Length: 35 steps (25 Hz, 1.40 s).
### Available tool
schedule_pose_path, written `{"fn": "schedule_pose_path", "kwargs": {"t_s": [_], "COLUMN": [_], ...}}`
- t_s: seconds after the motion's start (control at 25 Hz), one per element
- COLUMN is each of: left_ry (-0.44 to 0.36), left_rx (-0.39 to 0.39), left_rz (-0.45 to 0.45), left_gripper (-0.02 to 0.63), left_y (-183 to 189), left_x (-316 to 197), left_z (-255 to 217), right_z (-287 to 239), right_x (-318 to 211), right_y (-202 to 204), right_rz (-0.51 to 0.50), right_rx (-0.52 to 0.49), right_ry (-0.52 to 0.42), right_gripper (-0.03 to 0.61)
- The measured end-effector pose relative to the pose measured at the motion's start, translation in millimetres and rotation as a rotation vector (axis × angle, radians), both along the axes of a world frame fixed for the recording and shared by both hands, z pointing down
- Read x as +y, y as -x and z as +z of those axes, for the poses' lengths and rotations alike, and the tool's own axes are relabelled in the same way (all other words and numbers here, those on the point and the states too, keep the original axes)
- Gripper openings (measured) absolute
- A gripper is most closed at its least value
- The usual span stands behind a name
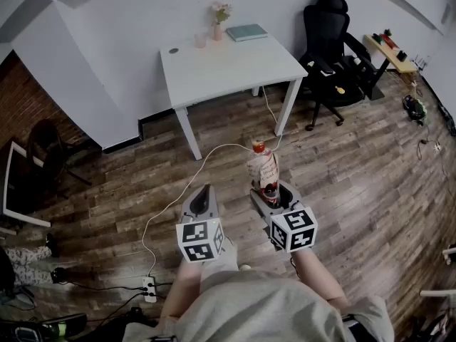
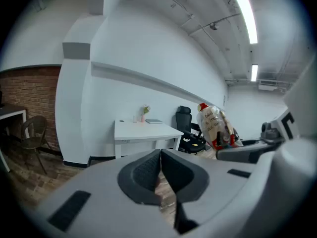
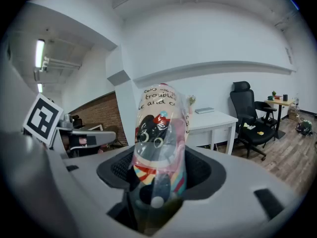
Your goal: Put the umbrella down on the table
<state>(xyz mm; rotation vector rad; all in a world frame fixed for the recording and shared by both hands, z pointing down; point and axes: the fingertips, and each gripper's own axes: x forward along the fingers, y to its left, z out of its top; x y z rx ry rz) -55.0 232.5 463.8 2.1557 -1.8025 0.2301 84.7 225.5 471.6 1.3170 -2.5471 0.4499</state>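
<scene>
Open wooden floor (image 1: 356,184) separates both grippers from the white bench (image 1: 228,66) at upper centre. Right gripper (image 1: 274,194) jaws clamp the sleeved umbrella (image 1: 263,169), seemingly upright. Left gripper (image 1: 204,199) jaws are closed, empty. Only the right gripper view shows the umbrella's cartoon print.

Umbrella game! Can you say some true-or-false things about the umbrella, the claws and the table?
1. The right claw grips the umbrella. True.
2. The umbrella already lies on the white table. False: it is in the claw, well short of the table.
3. The left claw is shut with nothing in it. True.
4. In the head view, the black chair stands left of the table. False: it stands to the table's right.
</scene>
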Motion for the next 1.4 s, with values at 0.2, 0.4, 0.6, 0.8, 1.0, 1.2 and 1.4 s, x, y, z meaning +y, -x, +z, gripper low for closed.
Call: {"fn": "schedule_pose_path", "kwargs": {"t_s": [0.2, 0.4, 0.6, 0.8, 1.0, 1.2, 1.4], "left_ry": [-0.019, -0.029, -0.04, -0.056, -0.055, -0.047, -0.054], "left_rx": [0.007, -0.013, -0.011, 0.001, 0.013, 0.012, 0.017], "left_rz": [0.011, 0.037, 0.045, 0.039, 0.022, 0.024, 0.018], "left_gripper": [0.009, 0.009, 0.009, 0.009, 0.009, 0.008, 0.009], "left_y": [-13.3, -23.6, -31.4, -34.1, -31.5, -27.7, -24.3], "left_x": [61.1, 96.0, 109.9, 115.1, 120.9, 118.4, 107.8], "left_z": [-16.0, -24.2, -26.9, -32.8, -29.9, -27.2, -27.2], "right_z": [-9.8, -16.9, -21.0, -26.8, -26.5, -25.9, -24.0], "right_x": [63.6, 95.7, 111.1, 115.5, 119.0, 114.8, 104.1], "right_y": [-18.3, -24.9, -26.7, -29.7, -26.7, -24.8, -24.1], "right_rz": [0.039, 0.054, 0.042, 0.031, 0.017, 0.022, 0.025], "right_rx": [-0.012, -0.027, -0.03, -0.025, -0.049, -0.059, -0.076], "right_ry": [-0.021, -0.035, -0.045, -0.061, -0.049, -0.045, -0.041], "right_gripper": [0.272, 0.272, 0.272, 0.272, 0.273, 0.272, 0.272]}}
